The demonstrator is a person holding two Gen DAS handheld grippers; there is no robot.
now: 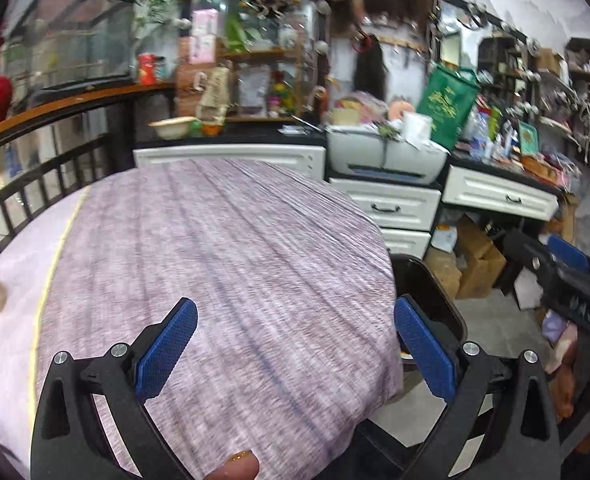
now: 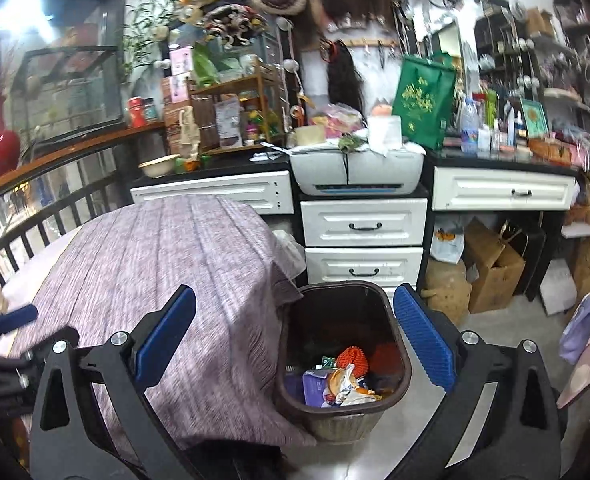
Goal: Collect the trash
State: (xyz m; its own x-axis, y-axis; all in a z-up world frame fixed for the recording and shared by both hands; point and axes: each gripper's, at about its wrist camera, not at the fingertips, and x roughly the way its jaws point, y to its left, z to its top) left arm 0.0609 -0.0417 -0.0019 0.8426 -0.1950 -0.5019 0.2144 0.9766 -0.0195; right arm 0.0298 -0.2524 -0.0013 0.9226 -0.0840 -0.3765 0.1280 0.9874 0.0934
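Trash, a heap of crumpled wrappers, paper scraps and an orange mesh piece (image 2: pixel 351 360), lies at the bottom of the dark brown plastic bin (image 2: pixel 399 354) on the floor, at three o'clock from the desk draped in mauve streaked cloth (image 2: pixel 167 264). Such scraps look light, soft and crushable, probably slippery where glossy; pinching a bunched fold should hold best. No loose trash shows on the cloth. Left gripper (image 1: pixel 295 350) fingers stand spread wide with nothing between them; right gripper (image 2: pixel 295 346) fingers likewise, empty above the bin.
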